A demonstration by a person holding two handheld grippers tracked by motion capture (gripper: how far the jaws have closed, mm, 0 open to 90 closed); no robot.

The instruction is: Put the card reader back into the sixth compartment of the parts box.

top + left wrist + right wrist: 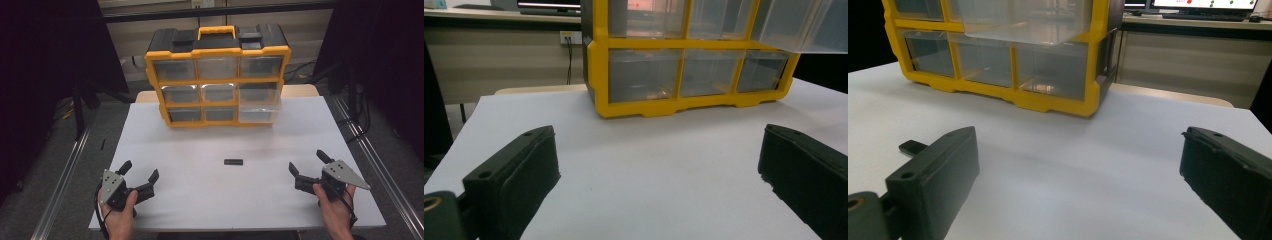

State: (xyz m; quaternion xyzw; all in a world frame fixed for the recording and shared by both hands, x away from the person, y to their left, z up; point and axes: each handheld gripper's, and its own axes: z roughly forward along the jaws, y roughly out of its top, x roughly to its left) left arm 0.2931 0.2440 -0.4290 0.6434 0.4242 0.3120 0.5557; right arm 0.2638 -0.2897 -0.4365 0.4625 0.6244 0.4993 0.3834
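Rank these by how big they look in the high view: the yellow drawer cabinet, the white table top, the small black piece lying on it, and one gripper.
1. White table top
2. Drawer cabinet
3. Left gripper; the right gripper looks about the same
4. Small black piece

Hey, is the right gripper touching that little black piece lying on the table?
Apart. In the high view, bare white table lies between the right gripper and the small black piece; its jaws stand open, holding nothing.

Bare table (200,150) stretch between hand-held grippers and yellow drawer organizer (218,75) at far edge; small black bar (233,161) lies mid-table, one right-column drawer (258,93) sticks out.
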